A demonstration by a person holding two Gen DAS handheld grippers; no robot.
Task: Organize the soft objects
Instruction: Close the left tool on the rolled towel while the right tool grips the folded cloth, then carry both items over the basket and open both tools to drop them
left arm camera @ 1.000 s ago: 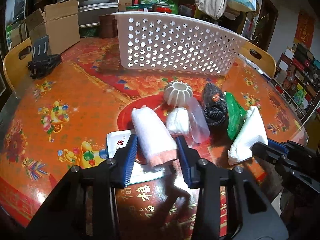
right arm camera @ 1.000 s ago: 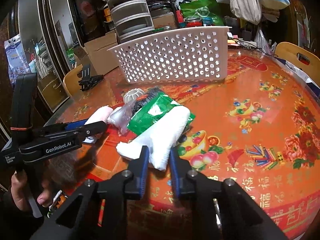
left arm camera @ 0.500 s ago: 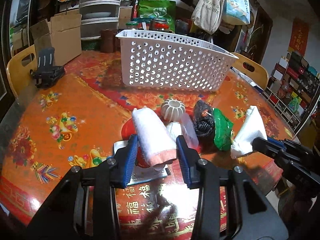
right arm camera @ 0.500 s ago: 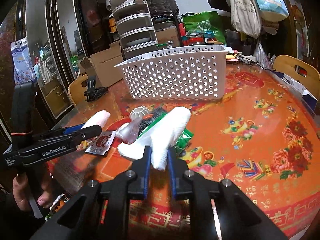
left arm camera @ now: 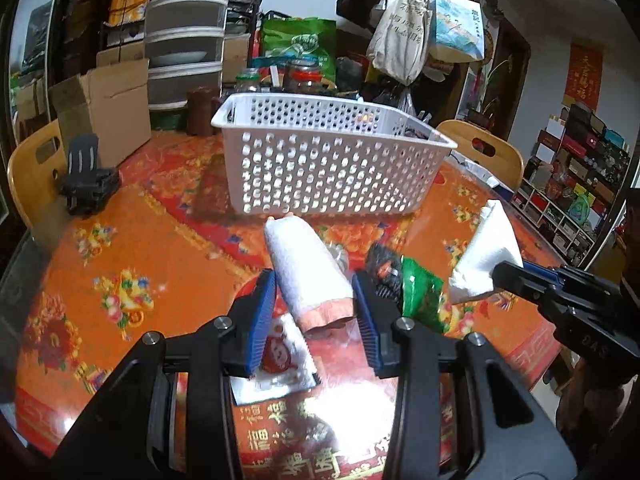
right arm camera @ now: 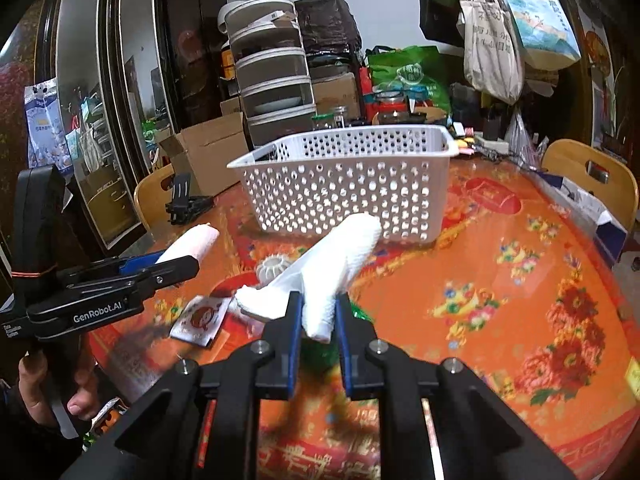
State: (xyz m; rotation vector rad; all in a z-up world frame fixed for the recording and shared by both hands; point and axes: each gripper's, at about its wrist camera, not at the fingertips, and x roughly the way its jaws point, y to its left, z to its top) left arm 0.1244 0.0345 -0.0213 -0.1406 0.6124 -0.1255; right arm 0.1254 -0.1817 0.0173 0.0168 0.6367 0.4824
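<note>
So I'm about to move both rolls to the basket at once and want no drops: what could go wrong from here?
1. The right tool pinches the white towel only near one end; it may sag or slip.
2. The pink-edged towel roll in the left tool might snag the white basket rim.

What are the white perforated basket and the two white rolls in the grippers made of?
White perforated basket: rigid moulded plastic, slightly glossy, with even punched holes. White roll with pink end, clamped in the left gripper: looks like terry towel, with a nubby matte pile. White crinkled roll in the right gripper: soft cloth or paper towel, cannot tell which; its end is squashed by the pads.
</note>
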